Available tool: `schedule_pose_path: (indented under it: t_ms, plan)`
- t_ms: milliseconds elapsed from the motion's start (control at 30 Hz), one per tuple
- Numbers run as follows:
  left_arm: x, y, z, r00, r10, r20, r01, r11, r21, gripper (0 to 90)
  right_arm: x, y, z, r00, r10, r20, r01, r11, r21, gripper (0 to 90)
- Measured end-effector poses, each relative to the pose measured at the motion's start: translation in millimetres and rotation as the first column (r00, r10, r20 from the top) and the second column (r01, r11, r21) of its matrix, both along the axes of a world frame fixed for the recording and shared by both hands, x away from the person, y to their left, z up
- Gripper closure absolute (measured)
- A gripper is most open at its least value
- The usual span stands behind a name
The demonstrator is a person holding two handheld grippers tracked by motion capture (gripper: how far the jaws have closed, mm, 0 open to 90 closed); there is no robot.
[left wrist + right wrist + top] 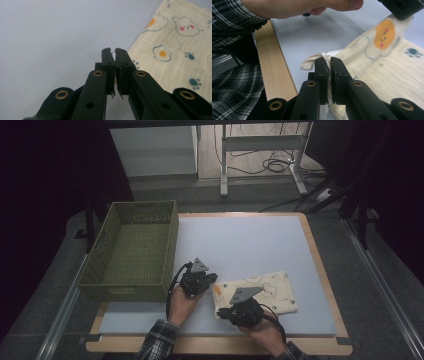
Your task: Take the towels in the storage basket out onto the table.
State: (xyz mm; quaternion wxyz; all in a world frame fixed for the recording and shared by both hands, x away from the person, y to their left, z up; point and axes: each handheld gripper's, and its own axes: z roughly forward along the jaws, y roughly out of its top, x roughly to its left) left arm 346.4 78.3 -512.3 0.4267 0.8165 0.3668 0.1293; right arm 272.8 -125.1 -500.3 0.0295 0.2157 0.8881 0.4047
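Item: folded printed cloth (257, 292), lower centre-right of the counter (250, 245). Left claw (214, 281) clenched on its left corner. Right claw (329, 65) clenched on its near edge. Green basket (132, 250) at left.

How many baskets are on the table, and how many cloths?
1 basket, green, sits at the table's left edge. 1 cloth, cream with little animal prints, lies folded near the front; the left gripper and right gripper each pinch a corner of it.
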Motion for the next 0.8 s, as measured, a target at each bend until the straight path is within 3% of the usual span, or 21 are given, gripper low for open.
schedule_pose_path:
  t_ms: [267,400,800]
  plan:
    - [11.2,-22.8,3.5,0.9985,-0.054,0.003,0.054,0.9984,-0.015,86.4,1.9,-28.1,1.4,0.9984,-0.056,0.008,0.056,0.9984,0.007,84.5]
    - [18.4,-35.2,3.3,0.9965,-0.084,-0.007,0.083,0.9955,-0.045,86.3,2.8,-43.0,0.5,0.9963,-0.085,0.01,0.085,0.9963,0.008,84.4]
    - [32.1,-69.1,9.7,0.9897,-0.143,0.001,0.143,0.9884,-0.049,86.3,5.0,-83.9,3.5,0.9852,-0.171,0.009,0.171,0.9847,0.034,84.4]
